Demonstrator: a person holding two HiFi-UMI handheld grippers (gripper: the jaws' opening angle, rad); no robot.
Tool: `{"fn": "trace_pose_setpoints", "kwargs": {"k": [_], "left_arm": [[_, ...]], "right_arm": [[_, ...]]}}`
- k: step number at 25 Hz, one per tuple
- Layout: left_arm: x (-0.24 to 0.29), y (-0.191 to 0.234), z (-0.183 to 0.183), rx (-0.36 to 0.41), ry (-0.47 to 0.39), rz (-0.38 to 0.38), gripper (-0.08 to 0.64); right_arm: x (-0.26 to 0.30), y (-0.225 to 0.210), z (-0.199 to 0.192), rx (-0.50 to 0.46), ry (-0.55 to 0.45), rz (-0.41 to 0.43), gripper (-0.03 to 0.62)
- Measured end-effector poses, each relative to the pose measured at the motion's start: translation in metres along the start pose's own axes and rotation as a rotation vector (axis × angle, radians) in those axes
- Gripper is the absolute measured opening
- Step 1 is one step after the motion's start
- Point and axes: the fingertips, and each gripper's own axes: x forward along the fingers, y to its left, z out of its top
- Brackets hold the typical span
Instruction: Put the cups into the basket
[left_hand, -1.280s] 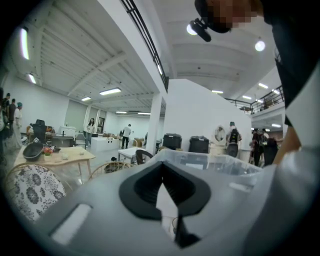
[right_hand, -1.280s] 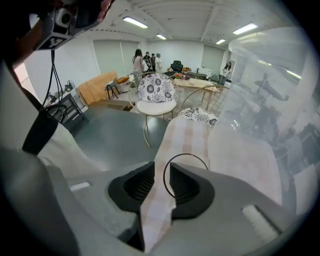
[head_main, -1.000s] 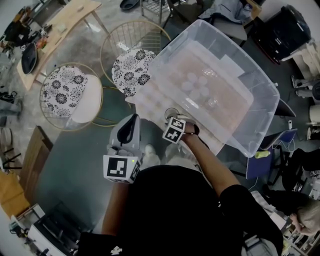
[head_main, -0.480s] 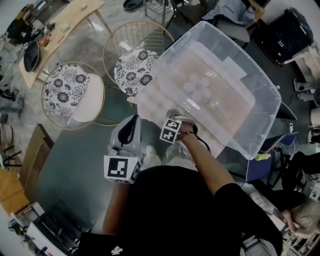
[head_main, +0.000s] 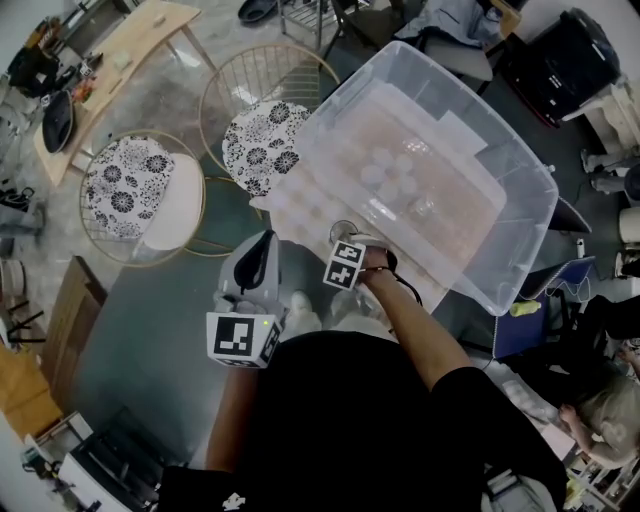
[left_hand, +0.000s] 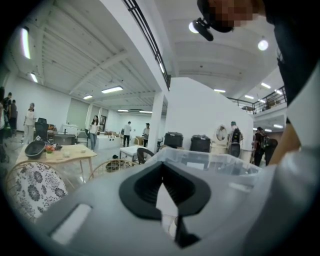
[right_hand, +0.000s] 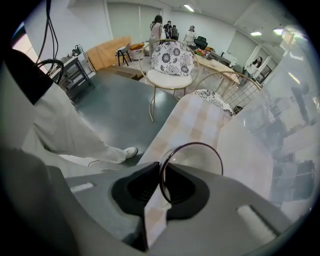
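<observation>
I use the clear plastic basket as my landmark: it sits on the table's checked cloth, and a cluster of clear cups stands together near the middle of its floor. Through the see-through walls I cannot make out a sure count. One more clear cup is still outside the basket, upright on the cloth just beside the basket's near corner. My right gripper points steeply down over this cup. Its jaws have just been closing, and they now pinch the cup's near wall, one pad inside the rim and one outside. The cup's open mouth shows nothing inside but the cloth beneath it. My left gripper is held about level, off the table's edge and nearer me than the basket. Its jaws are together with nothing between them, and it faces the basket's side wall. Two patterned round chairs stand on the far side of the table from the basket's open corner.
</observation>
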Motion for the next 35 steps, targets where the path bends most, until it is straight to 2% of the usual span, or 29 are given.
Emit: {"fn": "trace_pose_setpoints", "kwargs": {"k": [4,12,22,27,35], "left_arm": [[0.004,-0.003,0.000,-0.002,0.001,-0.015,0.003],[0.010,-0.011,0.002,-0.004,-0.005,-0.038,0.003],[0.022,-0.022,0.006,0.006,-0.013,-0.074,0.003],[0.033,-0.032,0.011,0.004,-0.024,-0.108,0.003],[0.049,-0.055,0.025,0.020,-0.064,-0.158,0.003]], "right_arm": [[-0.015,-0.001,0.012,0.043,-0.079,-0.011,0.040],[-0.057,0.003,0.032,0.067,-0.226,-0.034,0.040],[-0.174,0.006,0.071,0.103,-0.514,-0.087,0.040],[-0.243,-0.008,0.079,0.147,-0.651,-0.152,0.040],[-0.318,-0.047,0.072,0.216,-0.774,-0.303,0.040]]}}
